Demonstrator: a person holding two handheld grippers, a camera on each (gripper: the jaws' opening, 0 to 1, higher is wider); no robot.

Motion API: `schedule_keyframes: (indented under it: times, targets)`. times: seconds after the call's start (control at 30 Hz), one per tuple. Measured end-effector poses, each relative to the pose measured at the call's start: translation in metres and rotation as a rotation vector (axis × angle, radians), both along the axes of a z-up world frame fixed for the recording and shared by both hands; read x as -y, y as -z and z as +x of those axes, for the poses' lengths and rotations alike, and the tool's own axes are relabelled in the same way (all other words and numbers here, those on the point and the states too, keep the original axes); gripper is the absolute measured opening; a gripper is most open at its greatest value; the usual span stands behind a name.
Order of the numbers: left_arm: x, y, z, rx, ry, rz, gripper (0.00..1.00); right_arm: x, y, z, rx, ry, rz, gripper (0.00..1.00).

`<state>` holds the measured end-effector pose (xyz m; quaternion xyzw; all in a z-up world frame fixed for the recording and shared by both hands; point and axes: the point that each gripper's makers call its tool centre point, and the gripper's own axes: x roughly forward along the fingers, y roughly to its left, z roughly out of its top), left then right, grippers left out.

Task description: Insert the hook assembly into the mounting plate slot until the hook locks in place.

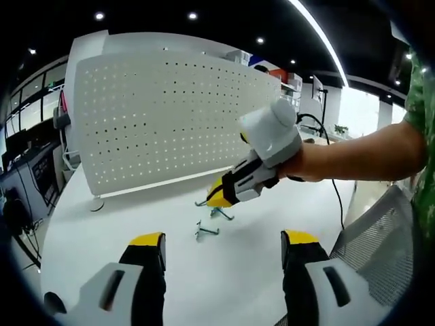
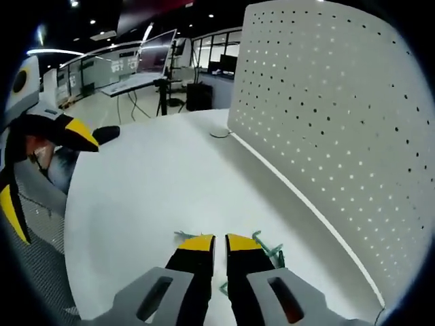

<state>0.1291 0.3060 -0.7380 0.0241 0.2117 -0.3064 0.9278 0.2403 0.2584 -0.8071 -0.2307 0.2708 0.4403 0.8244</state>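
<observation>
Right tool nearly pressed together over teal hook on counter; grip unclear. Left tool spread, idle. Second hook at 12 o'clock ahead. Risk: shallow pinch, hook skids away from pegboard.

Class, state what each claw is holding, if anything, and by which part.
Left claw: open, holding nothing. Right claw: jaws nearly together over a green hook on the table; whether it is gripped cannot be told.
</observation>
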Motion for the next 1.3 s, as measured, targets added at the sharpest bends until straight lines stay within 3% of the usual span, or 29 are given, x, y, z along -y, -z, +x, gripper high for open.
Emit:
schedule_keyframes:
  times: [0.2, 0.8, 1.3]
  targets:
    - [-0.001, 0.001, 0.0, -0.003, -0.004, 0.001, 0.71, -0.01, 0.014, -0.008, 0.041, -0.159, -0.086, 0.08]
    - [-0.005, 0.002, 0.002, -0.014, -0.023, -0.004, 0.7, -0.023, 0.024, -0.009, 0.02, -0.334, -0.111, 0.08]
    - [-0.007, 0.001, 0.002, -0.017, -0.032, -0.012, 0.7, -0.019, 0.033, -0.019, -0.063, -0.296, -0.115, 0.02]
